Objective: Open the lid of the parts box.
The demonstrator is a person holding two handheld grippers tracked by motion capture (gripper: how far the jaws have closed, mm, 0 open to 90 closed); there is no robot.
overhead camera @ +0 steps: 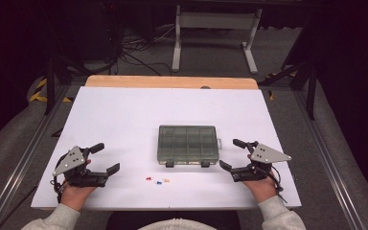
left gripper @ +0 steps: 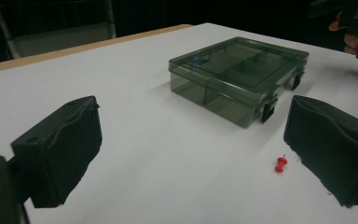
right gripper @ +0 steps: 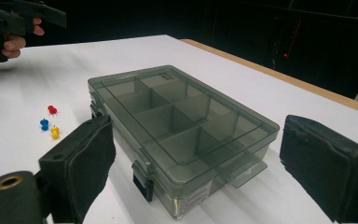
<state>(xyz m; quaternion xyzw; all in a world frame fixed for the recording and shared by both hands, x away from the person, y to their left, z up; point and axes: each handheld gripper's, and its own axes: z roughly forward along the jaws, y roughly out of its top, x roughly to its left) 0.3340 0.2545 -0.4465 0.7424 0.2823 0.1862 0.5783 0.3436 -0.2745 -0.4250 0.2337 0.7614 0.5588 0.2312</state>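
Note:
A smoky-green clear compartment box [overhead camera: 188, 143] lies shut in the middle of the white board, its two black latches facing the person. Three push pins lie in front of it: red [overhead camera: 149, 179], blue [overhead camera: 158, 182] and yellow [overhead camera: 166, 180]. My left gripper [overhead camera: 106, 158] rests open at the near left, pointing toward the pins. In the left gripper view the red pin [left gripper: 280, 164] lies just inside the right jaw, with the box [left gripper: 237, 70] beyond. My right gripper [overhead camera: 230, 154] stands open beside the box's right end. In the right gripper view the box [right gripper: 177, 126] lies between the empty jaws.
The white board [overhead camera: 124, 115] lies on a wooden table whose far edge [overhead camera: 172, 82] shows behind it. Metal rails run along both sides. A white stand [overhead camera: 215, 28] and cables are on the floor beyond. In the right gripper view, the left gripper [right gripper: 23, 18] shows far off.

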